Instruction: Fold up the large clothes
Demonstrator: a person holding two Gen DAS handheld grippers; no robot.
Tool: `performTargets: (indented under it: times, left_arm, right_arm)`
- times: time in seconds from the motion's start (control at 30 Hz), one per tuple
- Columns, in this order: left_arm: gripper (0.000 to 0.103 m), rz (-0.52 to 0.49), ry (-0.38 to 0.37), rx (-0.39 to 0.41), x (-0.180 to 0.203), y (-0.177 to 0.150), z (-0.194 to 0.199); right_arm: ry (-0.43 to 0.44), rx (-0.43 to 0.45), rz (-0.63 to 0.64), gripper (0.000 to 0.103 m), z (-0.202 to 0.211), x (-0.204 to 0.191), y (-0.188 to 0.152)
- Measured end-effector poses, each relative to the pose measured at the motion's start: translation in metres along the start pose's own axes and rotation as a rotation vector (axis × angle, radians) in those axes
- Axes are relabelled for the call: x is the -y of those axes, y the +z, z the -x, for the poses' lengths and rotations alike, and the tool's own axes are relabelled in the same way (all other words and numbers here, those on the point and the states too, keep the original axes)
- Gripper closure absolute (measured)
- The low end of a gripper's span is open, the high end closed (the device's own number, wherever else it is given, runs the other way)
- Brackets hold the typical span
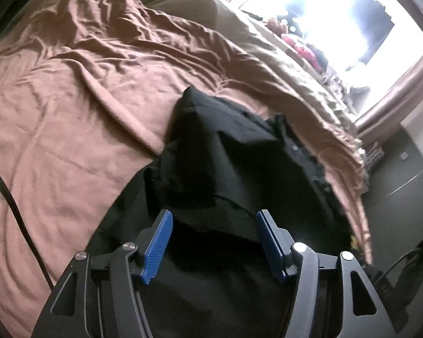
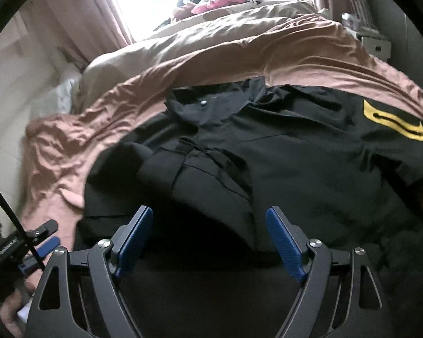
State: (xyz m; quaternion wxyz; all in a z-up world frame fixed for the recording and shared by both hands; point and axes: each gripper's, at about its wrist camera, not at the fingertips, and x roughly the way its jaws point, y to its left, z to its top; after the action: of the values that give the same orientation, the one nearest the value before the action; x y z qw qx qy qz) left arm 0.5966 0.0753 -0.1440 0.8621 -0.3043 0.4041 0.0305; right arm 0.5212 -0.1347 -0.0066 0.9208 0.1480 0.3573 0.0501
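A black collared shirt (image 2: 282, 163) lies spread on a pinkish-brown bed sheet (image 2: 70, 140), with a white button near the collar (image 2: 203, 102) and a yellow patch (image 2: 394, 121) on its right sleeve. A sleeve (image 1: 211, 146) is folded in over the body. My right gripper (image 2: 208, 211) hovers over the shirt's near hem, open, with nothing between its blue pads (image 2: 286, 242). My left gripper (image 1: 214, 217) stands open above the shirt's near left part; the cloth (image 1: 239, 169) lies below it and is not pinched. In the right wrist view the left gripper (image 2: 49, 235) shows at the bottom left.
A tan duvet (image 2: 211, 31) is bunched along the far side of the bed, below a bright window (image 1: 338, 28). Colourful clothes (image 2: 220, 1) are piled at the sill. A black cable (image 1: 17, 208) crosses the sheet on the left. Dark floor (image 1: 403, 186) lies past the bed's right edge.
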Motion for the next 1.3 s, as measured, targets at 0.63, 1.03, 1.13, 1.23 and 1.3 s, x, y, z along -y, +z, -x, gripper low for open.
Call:
performTargets:
  times: [0.63,1.03,1.13,1.23,1.3]
  left_arm:
    - [0.057,0.067,0.019,-0.108,-0.041,-0.015,-0.036]
    - [0.079,0.127,-0.001,-0.075,-0.060,-0.015,-0.033]
    - [0.079,0.131,-0.005,-0.073,-0.060,-0.014,-0.033]
    - [0.080,0.133,0.007,-0.070,-0.061,-0.013,-0.034]
    - [0.082,0.134,0.016,-0.068,-0.062,-0.012,-0.035]
  right_arm:
    - [-0.062,0.049,-0.479,0.051,-0.008,0.105,-0.015]
    - [0.142,-0.039,-0.620,0.094,-0.063,0.134,-0.016]
    - [0.158,0.014,-0.590,0.102,-0.062,0.143,0.000]
    - [0.154,0.108,-0.543,0.102,-0.046,0.144,0.017]
    - [0.174,0.177,-0.522,0.103,-0.033,0.139,0.025]
